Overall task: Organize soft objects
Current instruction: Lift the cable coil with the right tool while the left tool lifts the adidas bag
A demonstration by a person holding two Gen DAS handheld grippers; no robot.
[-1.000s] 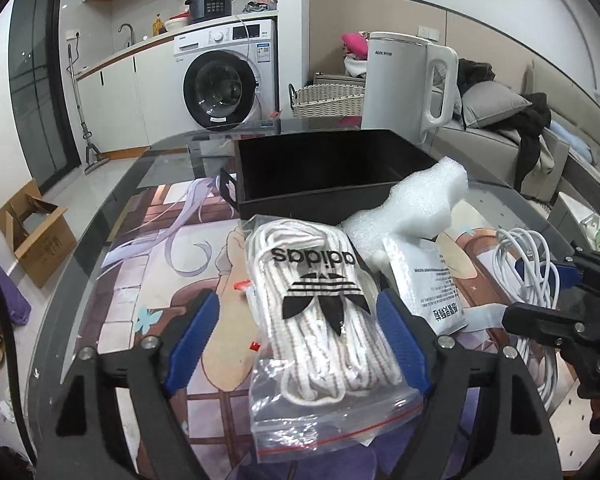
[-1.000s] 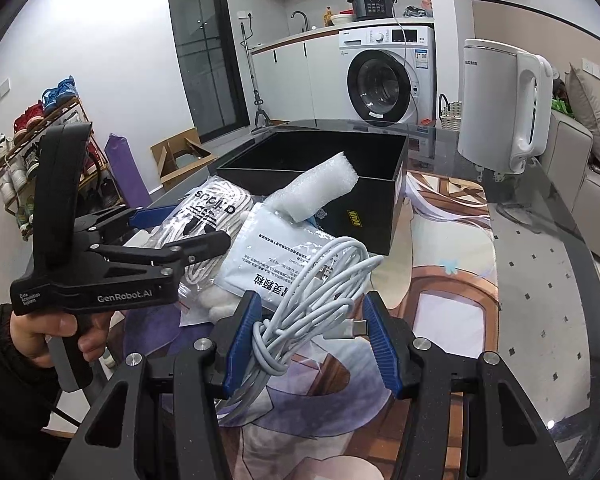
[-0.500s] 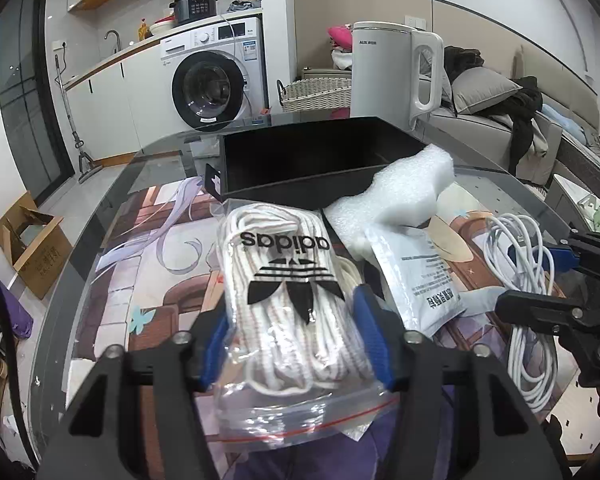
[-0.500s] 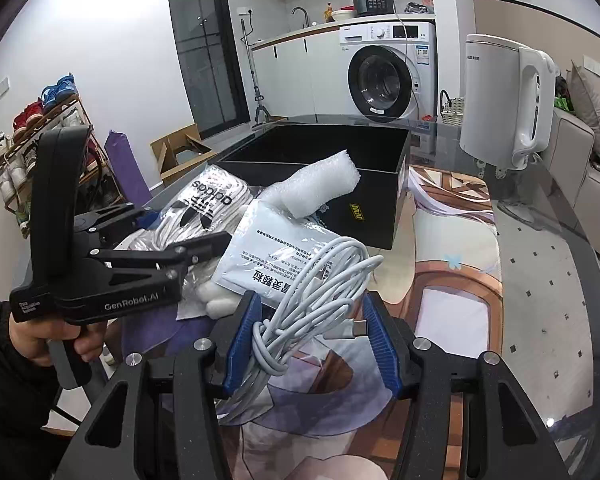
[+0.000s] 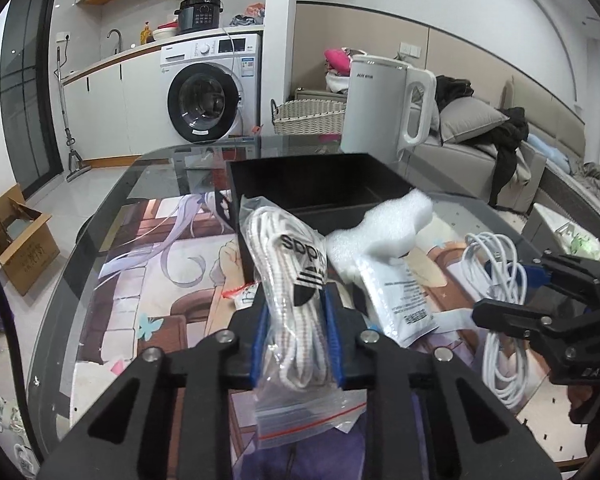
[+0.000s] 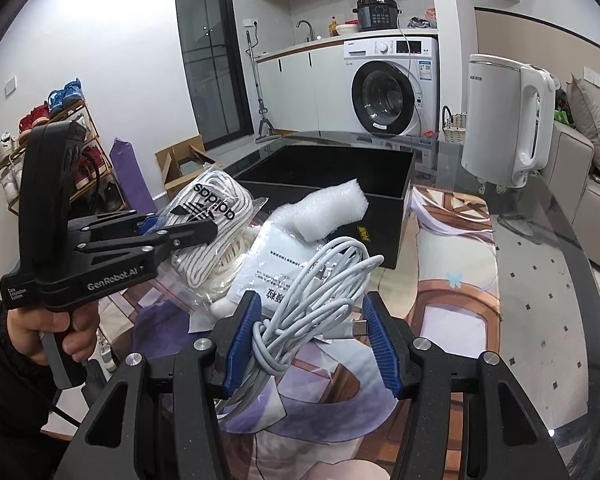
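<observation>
My left gripper is shut on a clear zip bag of white laces with an adidas logo and holds it lifted above the table; the bag also shows in the right wrist view. My right gripper is open, its blue pads either side of a coiled white cable that lies on the table. A white foam piece and a white printed pouch lie between them. The open black box stands just behind.
A white electric kettle stands on the glass table at the back right. The table mat has a printed picture. A cardboard box sits on the floor left. The table's right edge is near.
My left gripper has closed on the bag of laces and raised it, tilting it upright. The right gripper has stayed around the cable.
</observation>
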